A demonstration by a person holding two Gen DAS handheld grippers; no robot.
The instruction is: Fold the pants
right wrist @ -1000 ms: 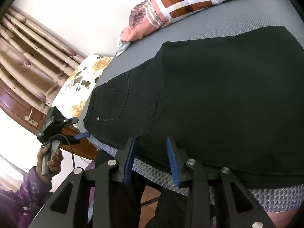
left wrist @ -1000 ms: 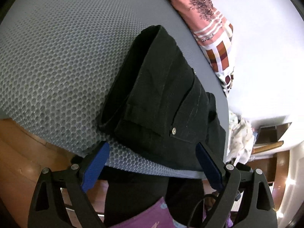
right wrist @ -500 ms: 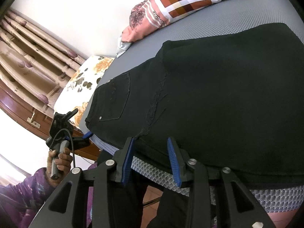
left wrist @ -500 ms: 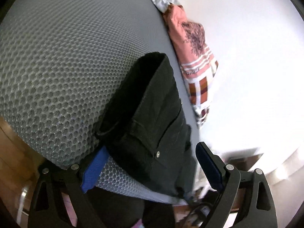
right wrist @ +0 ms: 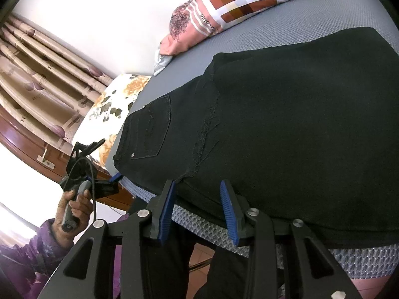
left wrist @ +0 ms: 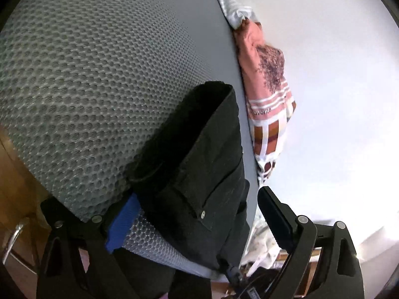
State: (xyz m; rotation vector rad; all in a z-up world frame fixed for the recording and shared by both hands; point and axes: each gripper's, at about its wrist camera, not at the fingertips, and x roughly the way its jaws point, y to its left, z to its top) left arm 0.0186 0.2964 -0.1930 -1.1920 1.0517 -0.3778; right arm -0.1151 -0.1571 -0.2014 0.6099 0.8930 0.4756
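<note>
Black pants (right wrist: 286, 124) lie on the grey mattress (left wrist: 99, 74) already folded into a thick stack, waistband end between the left gripper (left wrist: 199, 221) jaws, which stand wide apart, holding nothing. Right gripper (right wrist: 197, 211) jaws are partly apart, empty, at the near edge just ahead; probably one last fold or smoothing left.

One word can be read: "favorite", printed in white on a pink stripe of the patterned cloth (right wrist: 224, 7) lying at the far edge of the grey mattress (right wrist: 286, 22). It shows only partly in the left wrist view.
</note>
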